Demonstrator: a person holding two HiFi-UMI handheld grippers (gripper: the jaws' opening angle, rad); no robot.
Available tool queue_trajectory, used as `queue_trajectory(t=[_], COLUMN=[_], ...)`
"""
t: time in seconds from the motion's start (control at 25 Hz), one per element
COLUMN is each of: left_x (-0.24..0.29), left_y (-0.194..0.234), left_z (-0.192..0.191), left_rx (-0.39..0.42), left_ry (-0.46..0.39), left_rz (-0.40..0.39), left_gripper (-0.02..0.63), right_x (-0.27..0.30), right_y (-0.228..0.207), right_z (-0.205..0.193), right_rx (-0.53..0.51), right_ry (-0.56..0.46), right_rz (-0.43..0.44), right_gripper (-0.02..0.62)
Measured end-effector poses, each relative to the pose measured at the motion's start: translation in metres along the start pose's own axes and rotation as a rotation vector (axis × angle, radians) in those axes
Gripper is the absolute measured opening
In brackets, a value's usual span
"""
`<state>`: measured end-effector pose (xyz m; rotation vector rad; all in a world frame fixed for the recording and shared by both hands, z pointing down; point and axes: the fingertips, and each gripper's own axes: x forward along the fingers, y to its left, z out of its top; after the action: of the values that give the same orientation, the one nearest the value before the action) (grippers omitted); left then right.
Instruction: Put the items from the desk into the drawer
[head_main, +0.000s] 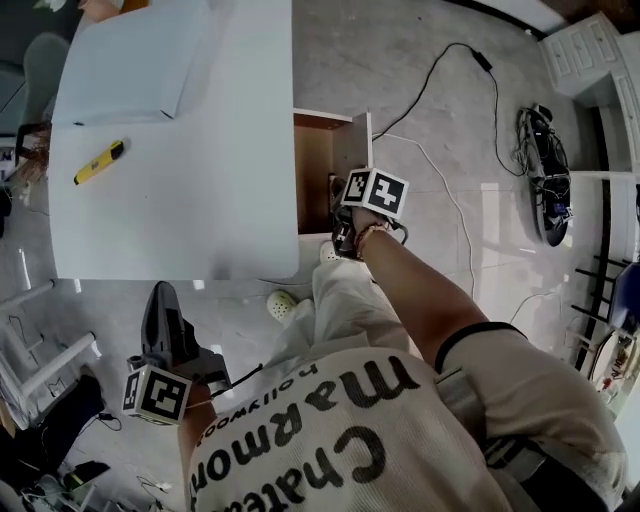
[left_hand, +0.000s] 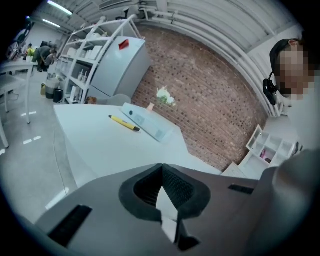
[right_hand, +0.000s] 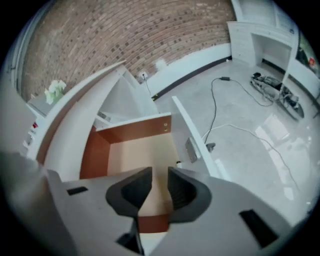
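Items on the desk (head_main: 200, 210) number two: one yellow pen (head_main: 100, 162) with a black tip near the left edge, and one flat white box (head_main: 130, 60) at the far end, well apart from it. We see one drawer (head_main: 315, 165), pulled out from the desk's right side, its brown walls showing.

Our right gripper (head_main: 345, 238) hangs over the drawer's near end. Its jaws stand a little apart with nothing between them, and we look past them onto the drawer floor. The right arm reaches forward, forearm bare, with the hand closed round the handle below the marker cube.

Our left gripper (head_main: 160, 295) sits low and near, off the desk's near edge and pointing at the desk. Its jaw tips meet and hold nothing. Nothing lies between it and the pen.

Around us are two white shoes (head_main: 283, 300) by the near edge, and cables (head_main: 430, 85) trailing over the grey floor to the right.
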<state>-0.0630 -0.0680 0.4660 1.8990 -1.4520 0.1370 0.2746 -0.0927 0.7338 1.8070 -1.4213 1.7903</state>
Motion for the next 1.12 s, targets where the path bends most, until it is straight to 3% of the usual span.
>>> queue_trajectory(t=[0.28, 0.44, 0.64, 0.88, 1.12], left_x=[-0.032, -0.061, -0.109, -0.166, -0.217], left_y=[-0.013, -0.005, 0.016, 0.042, 0.073], left_z=[0.059, 0.085, 0.111, 0.142, 0.149], left_rx=[0.067, 0.071, 0.08, 0.044, 0.105], left_ry=[-0.097, -0.162, -0.242, -0.336, -0.369], left_rz=[-0.121, -0.161, -0.178, -0.219, -0.228], left_gripper=[-0.005, -0.005, -0.005, -0.005, -0.005], right_x=[-0.111, -0.171, -0.226, -0.271, -0.284], right_y=[0.056, 0.11, 0.196, 0.329, 0.415], right_z=[0.039, 0.051, 0.032, -0.04, -0.128], right_rx=[0.115, 0.142, 0.127, -0.067, -0.38], right_ry=[-0.239, -0.358, -0.427, -0.361, -0.311], right_rz=[0.104, 0.24, 0.454, 0.715, 0.756], right_gripper=[0.012, 0.003, 0.003, 0.003, 0.003])
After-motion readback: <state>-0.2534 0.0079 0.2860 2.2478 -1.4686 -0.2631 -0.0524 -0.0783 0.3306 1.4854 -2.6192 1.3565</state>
